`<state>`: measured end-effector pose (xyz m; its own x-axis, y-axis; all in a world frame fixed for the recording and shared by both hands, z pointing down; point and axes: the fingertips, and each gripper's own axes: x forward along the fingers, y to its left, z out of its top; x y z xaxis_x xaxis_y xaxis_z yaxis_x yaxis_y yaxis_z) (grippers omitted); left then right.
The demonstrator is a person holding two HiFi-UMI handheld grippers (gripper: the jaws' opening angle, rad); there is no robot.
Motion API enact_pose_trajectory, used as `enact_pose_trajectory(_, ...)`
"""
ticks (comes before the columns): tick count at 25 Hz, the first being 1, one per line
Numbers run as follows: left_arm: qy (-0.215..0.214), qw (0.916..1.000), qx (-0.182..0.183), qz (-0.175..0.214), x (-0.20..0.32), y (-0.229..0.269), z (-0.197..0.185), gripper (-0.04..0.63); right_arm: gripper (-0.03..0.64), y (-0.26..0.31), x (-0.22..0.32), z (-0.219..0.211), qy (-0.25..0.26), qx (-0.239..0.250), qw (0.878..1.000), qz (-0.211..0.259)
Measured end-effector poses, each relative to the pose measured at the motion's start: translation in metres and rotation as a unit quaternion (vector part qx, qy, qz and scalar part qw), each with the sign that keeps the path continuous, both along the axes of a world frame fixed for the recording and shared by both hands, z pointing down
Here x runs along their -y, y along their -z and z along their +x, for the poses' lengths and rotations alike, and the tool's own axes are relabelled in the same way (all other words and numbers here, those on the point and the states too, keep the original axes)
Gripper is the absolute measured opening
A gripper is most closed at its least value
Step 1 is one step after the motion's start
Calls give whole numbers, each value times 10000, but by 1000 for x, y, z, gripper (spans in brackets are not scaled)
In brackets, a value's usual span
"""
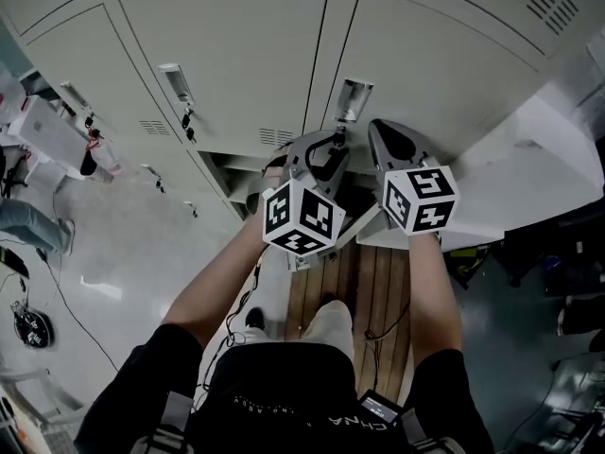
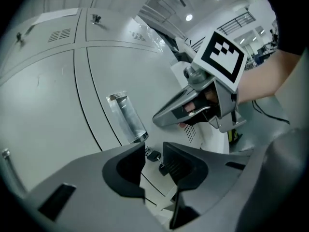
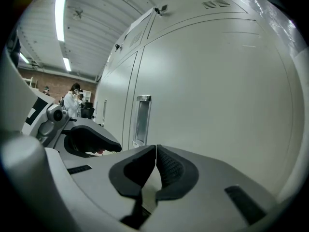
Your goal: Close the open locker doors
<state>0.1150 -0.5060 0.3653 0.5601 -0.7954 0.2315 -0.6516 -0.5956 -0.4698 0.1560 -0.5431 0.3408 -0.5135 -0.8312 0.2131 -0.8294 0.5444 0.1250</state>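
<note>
Setting: workshop hall, strip lights (image 3: 60,18) on a ribbed ceiling, pale floor (image 1: 132,253), 1 bank of grey lockers (image 1: 227,55) seen from steeply above. Item 1 – locker door (image 3: 217,91), directly ahead of both grippers, lying flush with its neighbours in the right gripper view; fitted with 1 recessed metal handle (image 2: 126,117), and a key (image 2: 153,154) with a dark fob in the lock just under it. Item 2 – left gripper (image 2: 153,161), jaws standing apart with nothing pressed between them; the key shows through the gap, beyond the tips. Item 3 – right gripper (image 3: 156,166), jaws together and empty, held beside the left gripper and pointing at the same door. Item 4 – dark opening (image 1: 232,173) below the upper doors, left of the grippers; its contents cannot be made out. Item 5 – wooden slats (image 1: 378,282) under the person. Item 6 – 1 person in white (image 3: 72,100), far background.
</note>
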Motion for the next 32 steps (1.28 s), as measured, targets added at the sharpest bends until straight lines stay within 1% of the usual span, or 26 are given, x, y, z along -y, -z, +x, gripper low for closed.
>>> enact_pose_trajectory(3,332,9988,309,183,4,-3,7,123,35,0,0,1,124,-60,9999,21)
enact_pose_trajectory(8,671,9957,605,190,10,-13,14,121,35,0,-1,4,348,-59,9994,48)
enact_pose_trajectory(10,785,9939,739,227,11,-16,14,110,35,0,-1,4,416,-67,9991,74)
enact_pose_trajectory(15,908,9861,1337,379,15,-20,16,81,35,0,-2,5,502,41,9987,87)
enact_pose_trajectory(17,965,9837,1464,390,17,-22,15,80,35,0,-2,5,529,62,9985,94)
enact_pose_trajectory(19,1030,9823,1516,400,20,-23,13,77,35,1,-2,4,562,81,9983,103)
enact_pose_trajectory(21,1063,9823,1497,383,22,-23,13,74,35,1,-2,5,587,106,9982,115)
enact_pose_trajectory(25,1078,9855,1274,317,22,-23,14,70,35,0,-2,6,611,145,9979,128)
enact_pose_trajectory(28,1079,9892,960,255,22,-22,14,61,35,0,-3,5,617,165,9979,132)
enact_pose_trajectory(32,1123,9919,570,180,22,-21,13,54,35,0,-3,5,617,213,9978,130)
